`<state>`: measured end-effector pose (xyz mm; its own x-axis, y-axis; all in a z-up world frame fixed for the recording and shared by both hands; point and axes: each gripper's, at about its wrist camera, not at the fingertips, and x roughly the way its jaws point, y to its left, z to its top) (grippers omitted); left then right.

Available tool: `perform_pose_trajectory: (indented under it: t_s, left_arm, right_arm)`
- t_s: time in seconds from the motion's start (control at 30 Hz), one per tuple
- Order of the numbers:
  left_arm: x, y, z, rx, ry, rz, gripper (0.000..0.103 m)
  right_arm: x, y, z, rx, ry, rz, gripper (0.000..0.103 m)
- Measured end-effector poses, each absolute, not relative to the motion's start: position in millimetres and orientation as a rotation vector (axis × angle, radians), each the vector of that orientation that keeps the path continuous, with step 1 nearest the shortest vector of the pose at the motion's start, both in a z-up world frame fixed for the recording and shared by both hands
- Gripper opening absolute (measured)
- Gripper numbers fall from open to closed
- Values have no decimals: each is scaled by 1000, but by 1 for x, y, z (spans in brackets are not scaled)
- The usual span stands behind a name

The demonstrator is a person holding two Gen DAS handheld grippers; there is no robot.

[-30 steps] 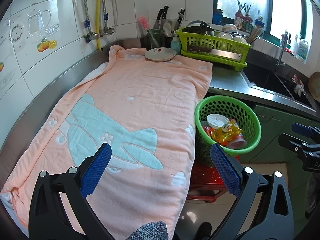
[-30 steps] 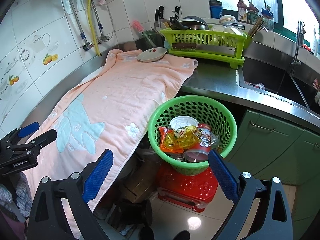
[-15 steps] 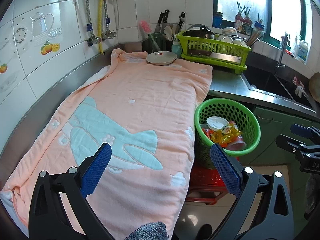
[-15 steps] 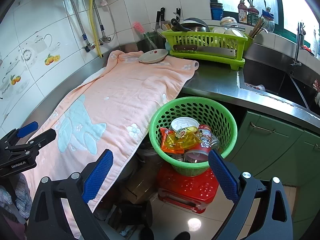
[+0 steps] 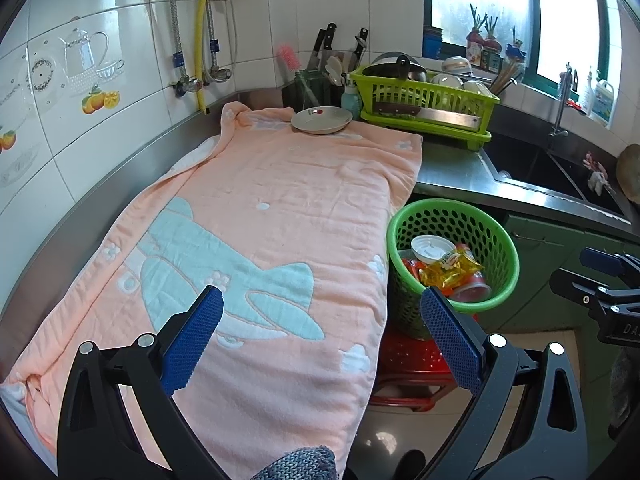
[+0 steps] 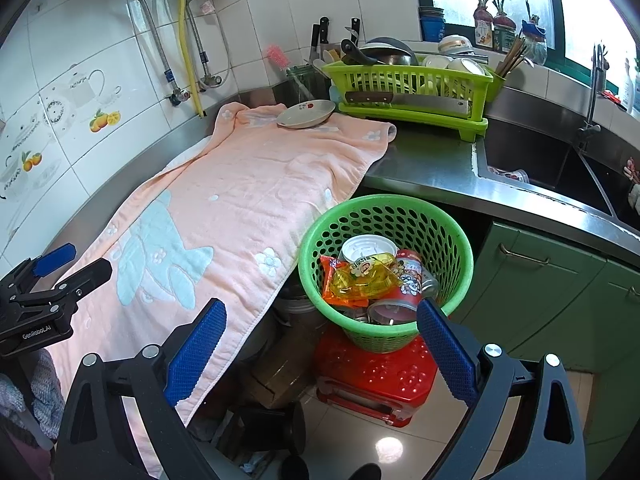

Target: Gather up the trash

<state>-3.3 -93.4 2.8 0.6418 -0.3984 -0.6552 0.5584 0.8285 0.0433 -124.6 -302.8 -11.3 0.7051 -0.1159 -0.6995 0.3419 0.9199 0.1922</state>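
A green perforated basket [image 6: 448, 236] [image 5: 500, 232] stands on a red stool [image 6: 372, 368] beside the counter. It holds a white lid [image 6: 368, 248], a yellow snack wrapper [image 6: 360, 280] and red cups [image 6: 404, 284]. My left gripper [image 5: 320, 332] is open and empty, above the near end of the pink towel [image 5: 260, 208]. My right gripper [image 6: 320, 336] is open and empty, low and in front of the basket. Each gripper shows at the edge of the other's view.
A plate [image 5: 321, 119] sits at the towel's far end. A green dish rack [image 5: 424, 100] with a cleaver and bowls, a knife block [image 5: 316, 80], the sink [image 6: 540, 168] and green cabinets [image 6: 540, 280] lie behind and right. Boxes sit under the counter [image 6: 280, 368].
Both grippers have drawn back slightly from the counter and basket; the view shifts a little. Both stay open and empty.
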Motion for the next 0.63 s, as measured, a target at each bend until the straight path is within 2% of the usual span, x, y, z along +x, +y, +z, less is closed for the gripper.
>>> perform_pose_trajectory:
  t_s: [0.63]
  left_arm:
    - [1,-101,3,253,659,-550,98]
  right_arm:
    - [-125,-306,-9,331,745,-275,93]
